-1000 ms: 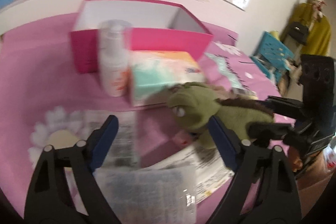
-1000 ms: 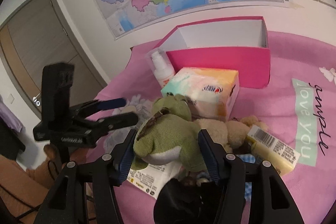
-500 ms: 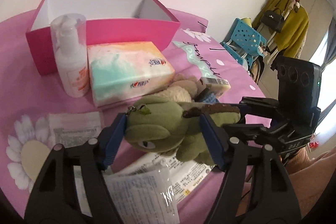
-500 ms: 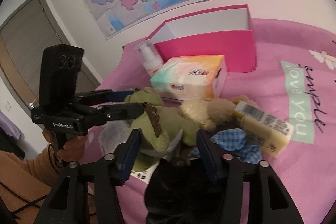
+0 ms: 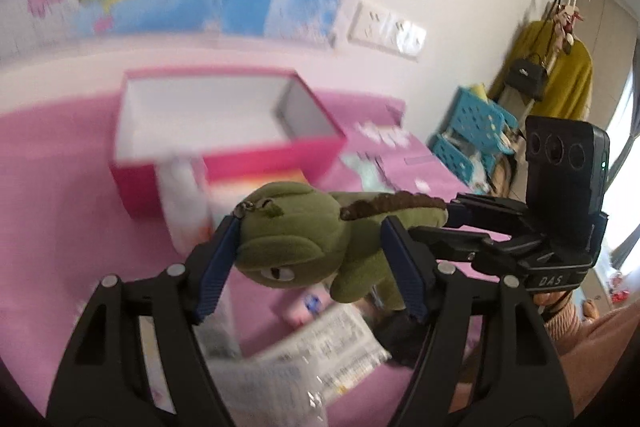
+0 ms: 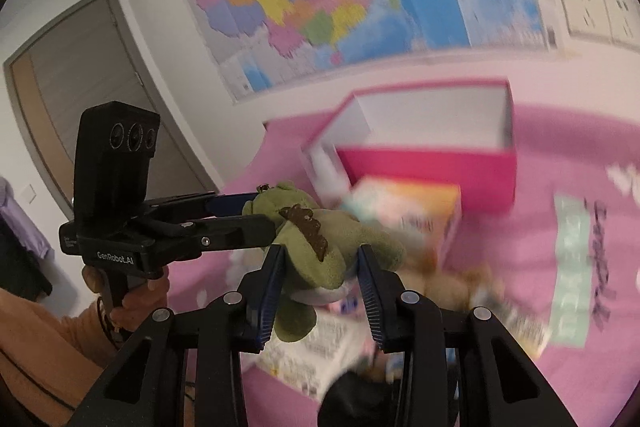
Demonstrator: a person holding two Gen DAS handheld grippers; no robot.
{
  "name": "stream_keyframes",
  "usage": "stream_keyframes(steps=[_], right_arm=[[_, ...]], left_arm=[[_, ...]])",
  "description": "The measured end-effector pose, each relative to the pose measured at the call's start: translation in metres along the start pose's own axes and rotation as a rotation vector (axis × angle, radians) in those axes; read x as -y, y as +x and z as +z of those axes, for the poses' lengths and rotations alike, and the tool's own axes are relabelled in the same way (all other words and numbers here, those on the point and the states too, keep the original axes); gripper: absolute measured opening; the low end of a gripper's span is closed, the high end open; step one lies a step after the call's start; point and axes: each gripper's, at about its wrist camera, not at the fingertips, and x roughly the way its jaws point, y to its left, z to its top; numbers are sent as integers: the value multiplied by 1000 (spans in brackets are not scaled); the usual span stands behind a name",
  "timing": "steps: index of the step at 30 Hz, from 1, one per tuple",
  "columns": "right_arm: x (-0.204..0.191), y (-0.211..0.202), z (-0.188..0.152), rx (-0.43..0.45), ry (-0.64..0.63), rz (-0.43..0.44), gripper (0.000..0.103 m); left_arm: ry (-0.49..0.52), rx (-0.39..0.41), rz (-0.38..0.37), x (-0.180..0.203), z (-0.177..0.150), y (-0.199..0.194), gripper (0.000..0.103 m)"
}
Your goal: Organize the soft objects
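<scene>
between both pairs of jaws hangs the green plush dinosaur point(image 5: 304, 247), lifted clear of the pink bedspread point(image 5: 60, 227). the left gripper point(image 5: 308, 263) is clamped on its head; the right gripper point(image 6: 320, 283) is closing on its body, pads pressing the flanks. ahead of both tools and lower sits the open pink box point(image 5: 224, 147), with a white bottle point(image 5: 184, 203) and a tissue pack point(image 6: 404, 215) between it and the toy. risk, as i judge it: two grips on one soft toy can stretch it if the hands drift apart, and a low carry toward the box could knock the upright bottle over.
</scene>
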Motion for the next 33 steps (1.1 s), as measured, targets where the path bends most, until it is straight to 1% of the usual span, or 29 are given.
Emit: stream_keyframes(steps=[4,8,11,15,19,22,28,30,33], right_arm=[[1,7,40,59,-33,29,37],[10,30,81,92,-36,55,37],[19,54,109,91,-32,66,37],[32,88,133,67,-19,67,37],[51,123,144,12,18,76,37],[64,143,144,-25,40,70,37],[81,171,139,-87,61,19,37],[87,176,136,-101,70,-5,40],[97,187,133,-137,96,-46,40]], left_arm=[[9,52,70,-12,38,-4,73],[-1,76,136,-33,73,5,73],[-25,71,172,-56,90,19,73],[-56,43,194,-81,101,42,73],[-107,-4,196,-107,101,70,73],[-152,-39,185,-124,97,89,73],[-175,-96,199,-134,88,117,73],[-175,-108,198,-134,87,123,73],[-176,-99,219,-133,88,123,73]])
